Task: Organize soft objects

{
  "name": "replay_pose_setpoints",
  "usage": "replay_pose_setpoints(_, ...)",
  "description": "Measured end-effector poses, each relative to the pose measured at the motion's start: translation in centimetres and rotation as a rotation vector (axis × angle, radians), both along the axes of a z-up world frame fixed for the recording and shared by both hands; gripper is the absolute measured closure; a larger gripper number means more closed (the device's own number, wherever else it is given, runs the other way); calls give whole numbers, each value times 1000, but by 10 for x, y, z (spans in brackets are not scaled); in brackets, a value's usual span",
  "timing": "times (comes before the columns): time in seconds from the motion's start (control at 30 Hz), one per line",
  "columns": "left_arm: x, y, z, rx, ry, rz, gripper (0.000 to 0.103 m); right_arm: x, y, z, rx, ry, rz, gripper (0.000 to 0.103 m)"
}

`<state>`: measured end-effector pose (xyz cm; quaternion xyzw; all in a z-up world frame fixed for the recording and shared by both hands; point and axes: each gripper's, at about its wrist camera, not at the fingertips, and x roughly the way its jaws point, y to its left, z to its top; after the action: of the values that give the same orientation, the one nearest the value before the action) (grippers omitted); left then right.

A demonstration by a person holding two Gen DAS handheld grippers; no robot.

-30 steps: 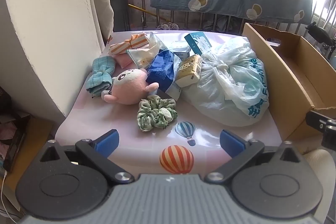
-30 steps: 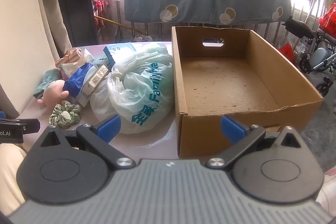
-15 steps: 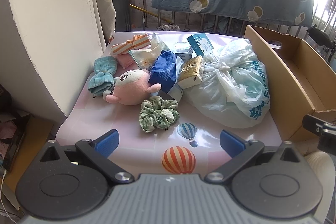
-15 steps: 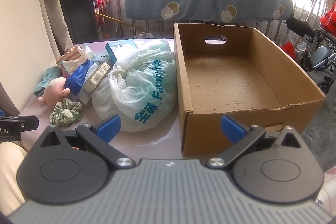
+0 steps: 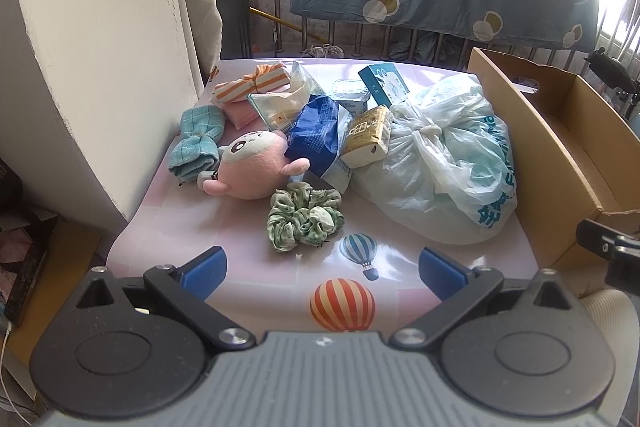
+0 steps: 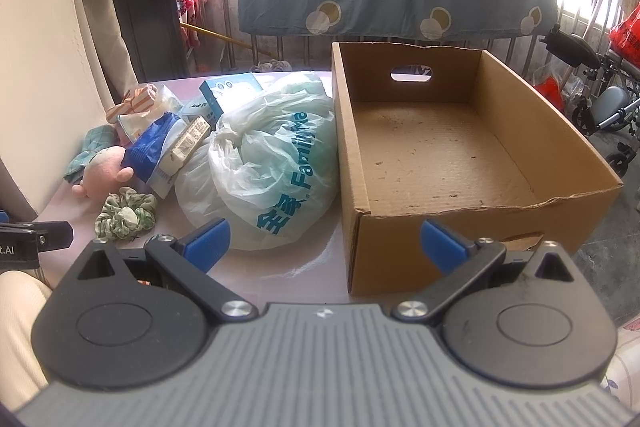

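My left gripper (image 5: 322,269) hangs over the near edge of the pink table (image 5: 240,259), jaws spread wide with nothing between them. At twelve o'clock, just past my fingertips, lies the green scrunchie (image 5: 305,220), not touching either pad. Beyond it at eleven o'clock the pink plush toy (image 5: 250,165) lies on its side, its back against a blue checked cloth (image 5: 196,139). Behind that, at twelve, a blue packet (image 5: 318,139) leans on a yellow tissue pack (image 5: 368,135), with an orange striped bundle (image 5: 252,83) further back. At one o'clock a knotted white plastic bag (image 5: 444,163) sits touching the side of the cardboard box (image 5: 532,147).

My right gripper (image 6: 324,245) is also wide open and holds nothing. Straight ahead at twelve to one o'clock stands the box (image 6: 448,143) with only a few specks of dirt on its floor. The bag (image 6: 272,163) presses against the box's left wall at eleven o'clock, and the scrunchie (image 6: 126,213) lies at ten o'clock, near the left gripper's tip (image 6: 36,239).
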<state>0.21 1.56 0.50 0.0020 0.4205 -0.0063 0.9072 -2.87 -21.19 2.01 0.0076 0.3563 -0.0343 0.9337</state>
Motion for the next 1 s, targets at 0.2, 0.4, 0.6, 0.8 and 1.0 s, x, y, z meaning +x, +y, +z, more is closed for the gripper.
replay_pose_setpoints(0.2,0,1,0,-1,0,0,0,1,1,0,1,1,0,1)
replay_pose_setpoints(0.4,0,1,0,-1,0,-1,0,0,0,0,3,4,0,1)
replay_pose_setpoints(0.6,0,1,0,-2,0,0,0,1,0,0,1,2,-1,1)
replay_pose_setpoints(0.8,0,1,0,-1,1,-1,0,0,1,0,2,3,-1,1)
replay_pose_setpoints(1.0,0,1,0,-2,-1,-1,0,1,2,-1,-6,7,-2,1)
